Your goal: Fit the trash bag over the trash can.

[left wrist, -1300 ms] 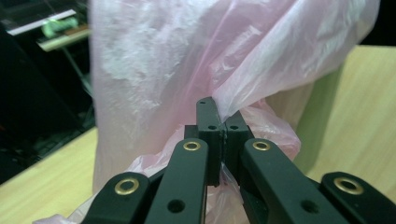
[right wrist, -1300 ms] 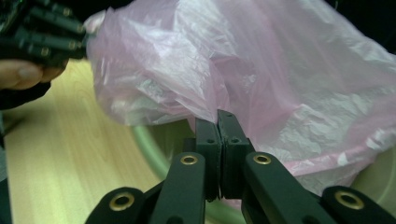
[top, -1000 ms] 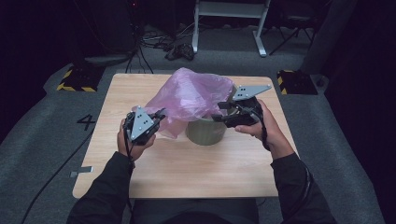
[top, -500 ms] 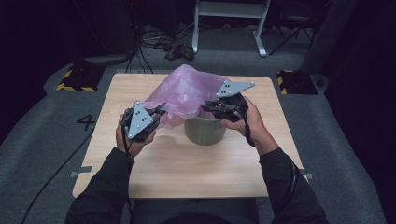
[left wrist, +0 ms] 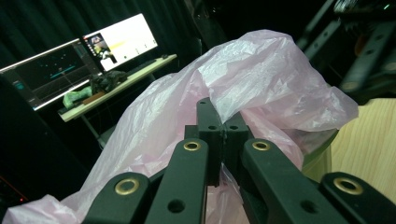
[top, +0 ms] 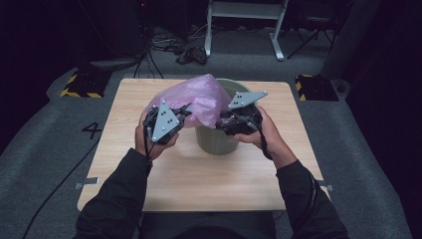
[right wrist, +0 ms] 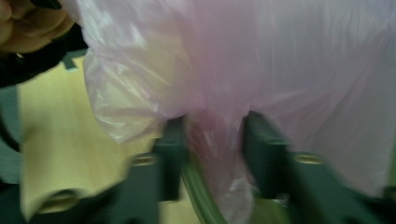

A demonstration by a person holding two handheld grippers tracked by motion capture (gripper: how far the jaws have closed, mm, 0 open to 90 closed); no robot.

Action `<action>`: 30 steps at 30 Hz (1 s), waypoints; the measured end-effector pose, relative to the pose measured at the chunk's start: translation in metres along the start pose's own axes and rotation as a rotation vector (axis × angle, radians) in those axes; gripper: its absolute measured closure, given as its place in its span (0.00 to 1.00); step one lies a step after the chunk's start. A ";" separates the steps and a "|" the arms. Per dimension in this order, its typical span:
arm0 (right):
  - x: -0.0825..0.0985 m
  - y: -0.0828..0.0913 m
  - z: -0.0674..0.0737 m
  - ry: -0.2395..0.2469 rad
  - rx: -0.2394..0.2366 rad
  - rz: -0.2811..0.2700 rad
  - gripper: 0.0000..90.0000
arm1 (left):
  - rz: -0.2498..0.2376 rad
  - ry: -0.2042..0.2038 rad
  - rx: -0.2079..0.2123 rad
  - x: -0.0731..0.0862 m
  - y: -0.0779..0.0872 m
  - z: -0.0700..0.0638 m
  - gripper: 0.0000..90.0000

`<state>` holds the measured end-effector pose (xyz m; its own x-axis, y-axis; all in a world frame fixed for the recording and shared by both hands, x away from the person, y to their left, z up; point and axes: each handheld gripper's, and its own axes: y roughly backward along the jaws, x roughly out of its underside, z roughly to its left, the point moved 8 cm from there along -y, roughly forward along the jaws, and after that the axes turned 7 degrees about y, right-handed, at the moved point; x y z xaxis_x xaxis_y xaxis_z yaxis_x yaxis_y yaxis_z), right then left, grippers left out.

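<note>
Since the earlier frames the pink bag has been drawn back toward the person, baring the far rim of the green bin, and the left tongs have lifted with it. The jaws of the left tongs are pressed together and pinch a fold of the bag's film; in the left gripper view the plastic rises straight off their tips and billows up and beyond them. The right tongs have just been opening after a quick squeeze. Their jaws stand apart, astride the bin's rim, with a bunched strand of the bag between them; that view is blurred, so I cannot tell whether the pads press on it. The bag spans from one pair of tongs to the other, draped over the near part of the bin's mouth. The bin stands just below and between both tongs on the wooden bench, near its middle.
</note>
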<state>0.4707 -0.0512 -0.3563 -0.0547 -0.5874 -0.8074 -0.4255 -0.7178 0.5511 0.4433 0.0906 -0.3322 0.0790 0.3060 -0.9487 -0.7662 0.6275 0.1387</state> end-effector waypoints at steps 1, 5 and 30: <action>0.001 0.002 0.000 0.012 0.008 -0.004 0.47 | 0.003 0.004 0.007 0.001 -0.002 -0.001 1.00; 0.000 0.016 0.003 0.057 0.034 -0.066 0.34 | 0.018 0.014 0.024 0.003 -0.005 -0.003 1.00; 0.005 0.027 -0.006 0.057 0.119 -0.109 0.99 | 0.040 0.041 0.110 0.006 -0.010 -0.020 0.79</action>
<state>0.4646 -0.0760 -0.3446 0.0471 -0.5312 -0.8459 -0.5299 -0.7312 0.4296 0.4384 0.0715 -0.3447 0.0224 0.3042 -0.9523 -0.6936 0.6908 0.2044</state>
